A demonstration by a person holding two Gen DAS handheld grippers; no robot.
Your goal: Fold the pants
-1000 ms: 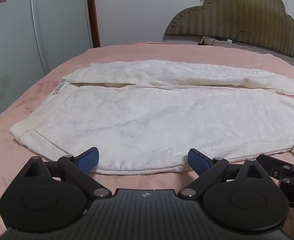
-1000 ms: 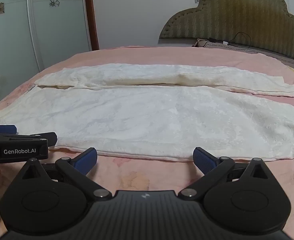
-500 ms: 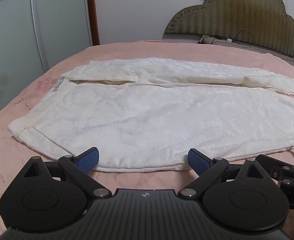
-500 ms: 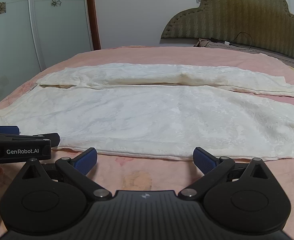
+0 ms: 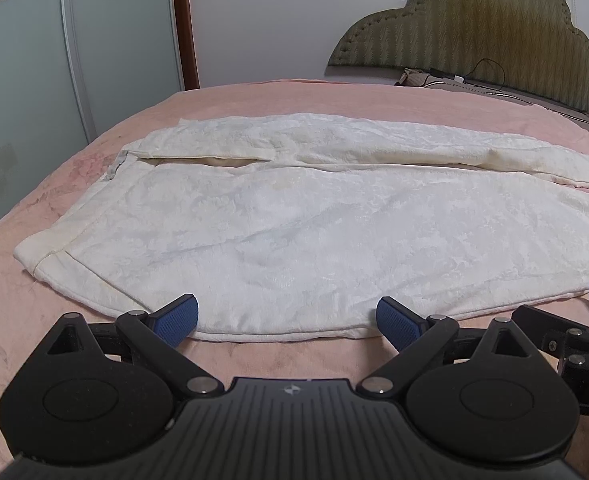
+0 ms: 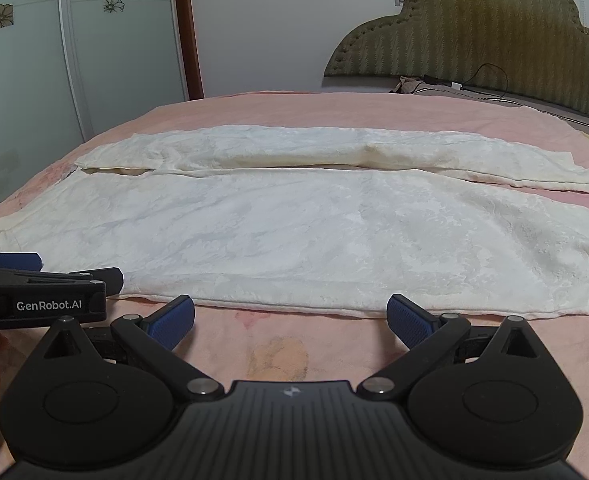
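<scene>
Your cream pants lie flat across the pink bed, waistband to the left, both legs running off to the right, the far leg parted from the near one by a narrow gap. Your left gripper has its jaws spread wide and empty, hovering right at the near hem; your right gripper is likewise released and holds nothing, just short of the same near edge, further right. The risk from here is the pinch itself. Close too shallow and you will likely catch only the top layer, so the near leg peels open instead of folding over. Dig too deep and you may drag the pink cover along. Lift unevenly between the two grippers and the long leg will probably skew or bunch across the far one.
</scene>
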